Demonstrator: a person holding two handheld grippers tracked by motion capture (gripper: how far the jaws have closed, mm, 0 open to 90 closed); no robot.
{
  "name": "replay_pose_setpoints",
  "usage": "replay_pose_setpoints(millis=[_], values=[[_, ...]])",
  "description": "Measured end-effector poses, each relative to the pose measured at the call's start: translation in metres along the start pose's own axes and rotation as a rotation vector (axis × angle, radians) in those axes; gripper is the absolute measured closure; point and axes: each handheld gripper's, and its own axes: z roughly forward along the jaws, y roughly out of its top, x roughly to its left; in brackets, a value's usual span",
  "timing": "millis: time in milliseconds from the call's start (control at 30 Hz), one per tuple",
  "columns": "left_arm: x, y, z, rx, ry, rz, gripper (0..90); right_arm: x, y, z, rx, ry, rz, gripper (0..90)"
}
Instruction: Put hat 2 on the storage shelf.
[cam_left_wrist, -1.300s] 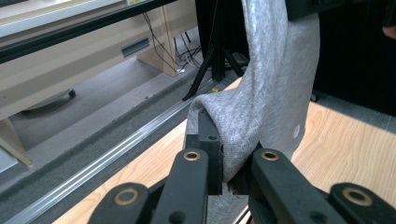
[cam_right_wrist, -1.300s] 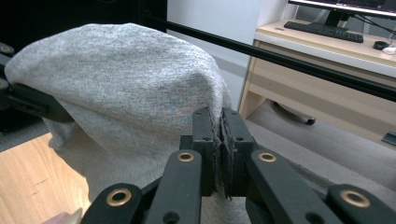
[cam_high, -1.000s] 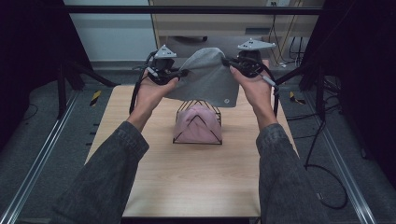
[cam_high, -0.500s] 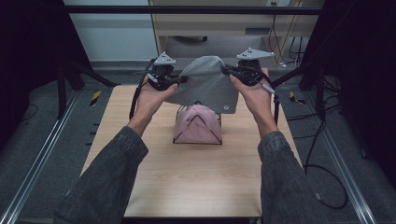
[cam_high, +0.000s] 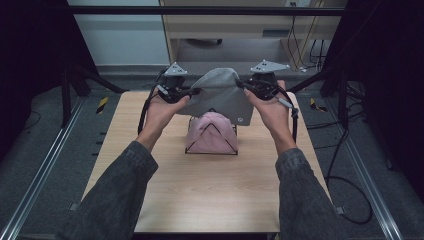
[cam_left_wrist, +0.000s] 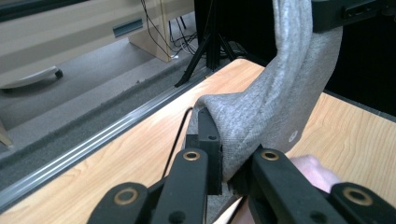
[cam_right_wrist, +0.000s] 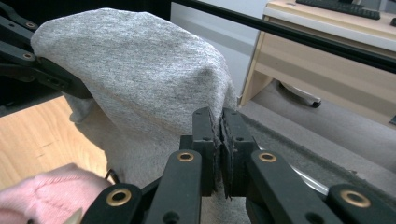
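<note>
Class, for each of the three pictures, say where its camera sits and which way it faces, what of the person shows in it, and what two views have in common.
High view: above the person's side, facing forward and down on the table; shows both forearms, left gripper, right gripper.
Left gripper view: rides that gripper, looking along its jaws clamped on the grey cloth.
Right gripper view: likewise, jaws pinching the cloth; pink cloth below.
Shared: both gripper views show the grey cloth.
</note>
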Motion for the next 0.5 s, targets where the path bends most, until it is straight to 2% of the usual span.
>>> replay_pose_setpoints(millis=[200, 367, 500], values=[[0.000, -0.014, 0.001, 0.021, -0.001, 0.002, 86.5, 0.007, -0.015, 0.005, 0.022, 0.012, -0.003, 85.9], [-0.004, -0.027, 0.000, 0.020, -0.010, 0.001, 86.4, 0.015, -0.026, 0.009, 0.048, 0.010, -0.018, 85.9], [-0.003, -0.032, 0.002, 0.036, -0.010, -0.005, 86.5, 0.018, -0.036, 0.011, 0.058, 0.014, -0.009, 85.9]])
